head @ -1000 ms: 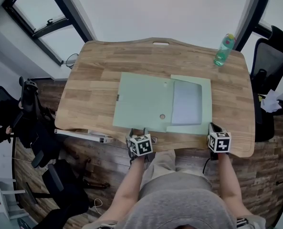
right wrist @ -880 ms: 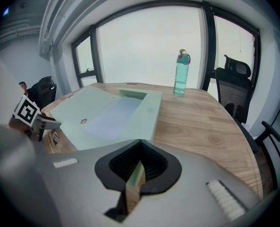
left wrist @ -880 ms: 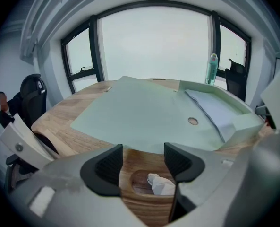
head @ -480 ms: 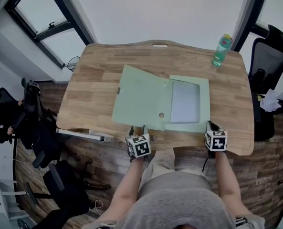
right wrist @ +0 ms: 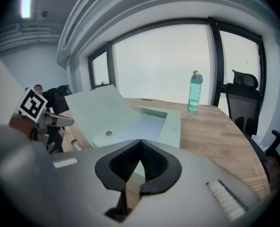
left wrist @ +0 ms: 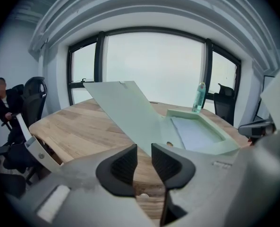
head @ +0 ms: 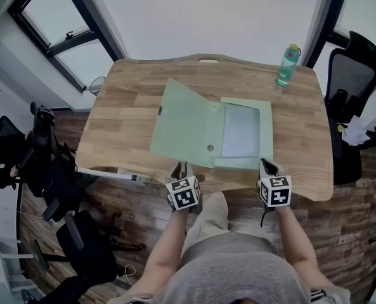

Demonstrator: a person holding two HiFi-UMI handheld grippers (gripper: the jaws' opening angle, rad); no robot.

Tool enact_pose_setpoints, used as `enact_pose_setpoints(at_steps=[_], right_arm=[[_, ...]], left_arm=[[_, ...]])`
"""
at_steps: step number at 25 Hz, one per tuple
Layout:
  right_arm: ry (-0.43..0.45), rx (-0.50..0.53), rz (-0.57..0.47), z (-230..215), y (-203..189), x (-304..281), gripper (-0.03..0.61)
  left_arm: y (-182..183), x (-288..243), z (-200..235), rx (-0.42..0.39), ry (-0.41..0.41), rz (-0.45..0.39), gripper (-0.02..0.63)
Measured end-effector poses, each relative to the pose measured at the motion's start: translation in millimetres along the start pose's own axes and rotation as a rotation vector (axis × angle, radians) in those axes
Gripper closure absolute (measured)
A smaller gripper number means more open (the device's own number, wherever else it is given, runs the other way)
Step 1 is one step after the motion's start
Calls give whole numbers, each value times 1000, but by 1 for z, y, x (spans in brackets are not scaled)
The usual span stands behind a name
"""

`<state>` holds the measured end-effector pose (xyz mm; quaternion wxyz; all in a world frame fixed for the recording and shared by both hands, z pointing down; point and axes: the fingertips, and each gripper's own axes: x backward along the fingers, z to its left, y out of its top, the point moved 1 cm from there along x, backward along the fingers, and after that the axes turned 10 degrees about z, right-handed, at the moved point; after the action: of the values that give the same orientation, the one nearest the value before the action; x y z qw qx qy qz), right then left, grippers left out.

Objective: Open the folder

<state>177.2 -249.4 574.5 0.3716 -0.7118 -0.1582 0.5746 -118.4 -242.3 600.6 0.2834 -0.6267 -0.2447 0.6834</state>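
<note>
Pale green folder [head: 214, 135]: lies on the wooden surface [head: 127, 116], between its centre and its near edge. The tray [head: 240, 138] of white sheets on the right half is uncovered.
Cover [head: 184, 124]: hinged beside the tray, with its free left edge lifted off the wood and tilted (neither flat nor upright).
Long axis: the hinge runs from the near edge toward the far edge, so the cover can only swing left or right.
Left tool [left wrist: 144, 156]: sits at the cover's near edge, with the cover straight ahead. Its jaws have just been closing to a narrow gap. The cover's edge reaches the mouth of that gap, wood shows through it, and no pad visibly presses.
Right tool [right wrist: 140, 148]: jaws together with nothing between them, just beside the tray's near right corner.
Nearer hand: the left, as I read it.
Room: bare wood runs from the cover to the left edge, which I judge enough to lay the cover flat. The bottle [head: 287, 65] stands by the far right corner, well apart.
</note>
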Motion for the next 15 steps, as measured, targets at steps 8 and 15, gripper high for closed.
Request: enact_pose_setpoints(at_steps=[8,15], right_arm=[[128,38,-123,65,28,34,578],[199,57,-187,111,36,62,580]], left_arm=[[10,47,-17,-5,-59,-76,609],[12,90,-26,-9,-124,-136,609]])
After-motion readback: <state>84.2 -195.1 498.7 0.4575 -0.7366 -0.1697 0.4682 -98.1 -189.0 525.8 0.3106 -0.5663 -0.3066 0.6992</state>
